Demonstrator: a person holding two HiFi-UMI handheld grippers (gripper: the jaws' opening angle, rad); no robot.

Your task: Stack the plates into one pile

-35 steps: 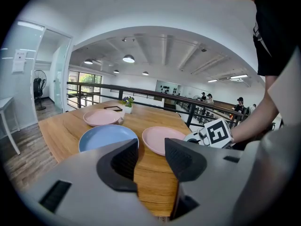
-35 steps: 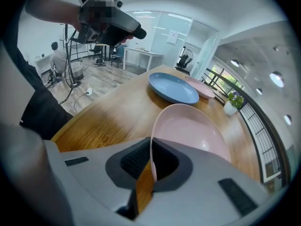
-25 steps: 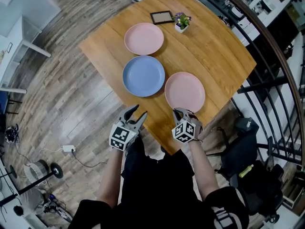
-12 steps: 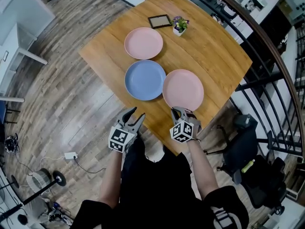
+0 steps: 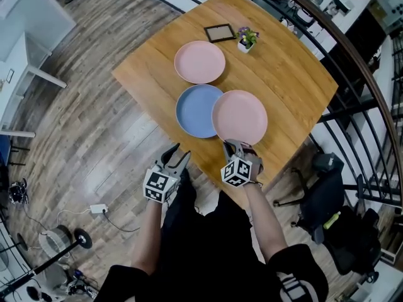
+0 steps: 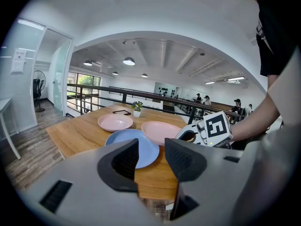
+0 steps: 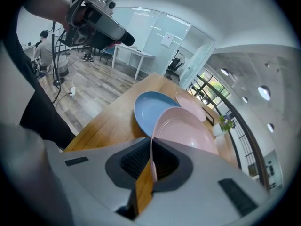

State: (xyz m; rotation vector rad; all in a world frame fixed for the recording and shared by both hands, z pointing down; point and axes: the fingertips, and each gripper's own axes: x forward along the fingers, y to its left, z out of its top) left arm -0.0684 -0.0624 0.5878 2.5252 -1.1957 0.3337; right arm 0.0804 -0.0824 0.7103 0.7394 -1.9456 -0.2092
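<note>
Rim of pink plate (image 5: 240, 116) pinched by right tool (image 5: 234, 147), left tool (image 5: 177, 157) spread

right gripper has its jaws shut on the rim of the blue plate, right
Not quite: the right gripper has its jaws shut on the rim of a pink plate, not the blue plate. The right gripper view shows the pink rim pinched between its jaws.

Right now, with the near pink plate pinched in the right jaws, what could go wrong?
The right gripper holds the near pink plate only by its thin rim, so it could tilt or slip out. The plate hangs partly over the blue plate; set down off-centre, it might shove or rock it.
</note>
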